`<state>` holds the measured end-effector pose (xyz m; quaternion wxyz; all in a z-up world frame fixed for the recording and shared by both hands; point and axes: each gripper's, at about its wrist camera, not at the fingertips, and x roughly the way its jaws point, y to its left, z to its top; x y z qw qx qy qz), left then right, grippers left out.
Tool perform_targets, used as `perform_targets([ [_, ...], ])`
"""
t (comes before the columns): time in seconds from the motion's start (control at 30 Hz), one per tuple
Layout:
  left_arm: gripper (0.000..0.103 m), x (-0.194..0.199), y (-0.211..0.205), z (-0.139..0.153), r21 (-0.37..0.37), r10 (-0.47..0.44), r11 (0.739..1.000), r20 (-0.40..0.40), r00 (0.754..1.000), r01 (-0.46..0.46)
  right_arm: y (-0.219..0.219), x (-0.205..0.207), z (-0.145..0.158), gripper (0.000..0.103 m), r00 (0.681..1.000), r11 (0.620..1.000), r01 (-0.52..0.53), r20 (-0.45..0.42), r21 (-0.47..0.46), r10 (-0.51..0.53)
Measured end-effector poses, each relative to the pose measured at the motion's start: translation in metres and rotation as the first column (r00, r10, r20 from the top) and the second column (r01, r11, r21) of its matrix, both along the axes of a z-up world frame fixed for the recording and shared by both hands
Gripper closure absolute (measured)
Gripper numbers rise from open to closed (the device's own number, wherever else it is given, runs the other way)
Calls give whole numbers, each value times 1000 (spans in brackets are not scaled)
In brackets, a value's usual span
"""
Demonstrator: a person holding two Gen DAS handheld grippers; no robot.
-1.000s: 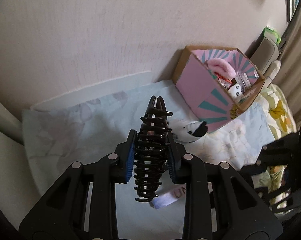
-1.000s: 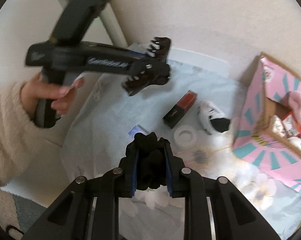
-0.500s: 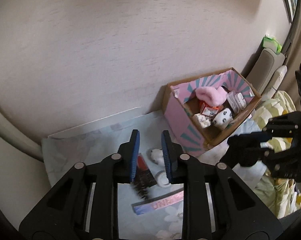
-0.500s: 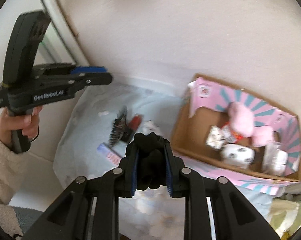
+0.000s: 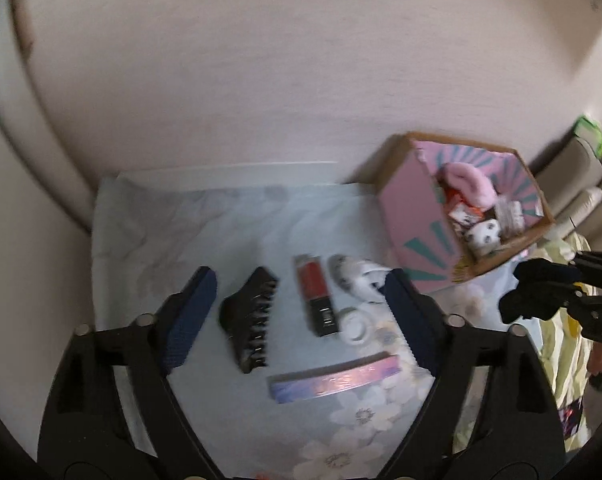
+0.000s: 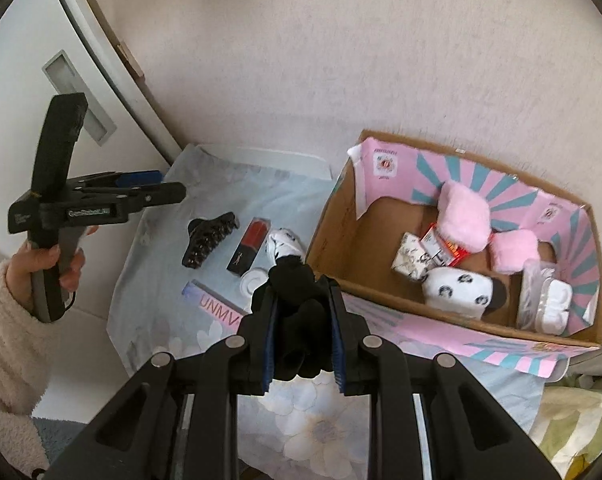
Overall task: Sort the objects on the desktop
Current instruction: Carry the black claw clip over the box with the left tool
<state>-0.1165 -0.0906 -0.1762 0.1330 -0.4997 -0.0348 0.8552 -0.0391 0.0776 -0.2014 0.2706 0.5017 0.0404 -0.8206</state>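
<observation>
Desktop objects are partly sorted, judging by how they lie. Between the pads of the right gripper [image 6: 303, 328] sits a bunched black fabric piece [image 6: 297, 300] (a scrunchie or sock, hard to tell), clamped tight and held above the cloth just beside the cardboard box [image 6: 333, 236]. The left gripper [image 5: 297, 316] has just been opening; its jaws stand wide with nothing between them, raised above the black hair claw clip [image 5: 249, 316], which lies on the floral cloth [image 5: 161, 232]. Beside the clip lie a red lipstick box [image 5: 315, 294], a small white round lid [image 5: 355, 324], a white patterned sock [image 5: 355, 278] and a long iridescent packet [image 5: 333, 378]. Already boxed: pink fluffy items, a patterned sock, packets. The held fabric probably goes in next.
</observation>
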Motion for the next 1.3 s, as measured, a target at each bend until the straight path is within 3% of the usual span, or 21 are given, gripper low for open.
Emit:
perform_targets([
  [0.33, 14, -2, -16, -63, -174, 67, 983, 89, 994, -51, -8, -10, -19, 82, 999, 1000, -3, 45, -10, 4],
  [0.5, 16, -9, -10, -96, -213, 65, 976, 94, 993, -44, -8, -12, -35, 82, 996, 1000, 10, 84, -4, -10],
  [0.6, 32, -14, -5, -108, -224, 39, 974, 82, 996, -20, -7, -11, -42, 82, 995, 1000, 14, 102, 7, -15],
  [0.67, 57, -16, -2, -116, -237, 19, 972, 96, 995, 4, -4, -10, -46, 82, 994, 1000, 19, 111, 12, -20],
  [0.73, 58, -15, -2, -117, -247, 12, 969, 79, 997, 8, -1, -9, -48, 82, 993, 1000, 27, 117, 16, -29],
  [0.97, 60, -8, -8, -87, -205, 12, 979, 71, 997, 3, 5, -8, -42, 82, 993, 999, 49, 104, 10, -50],
  [1.3, 60, 0, 22, 34, -193, -67, 980, -67, 996, 53, 16, -23, 8, 82, 998, 998, 55, 9, -8, -55],
])
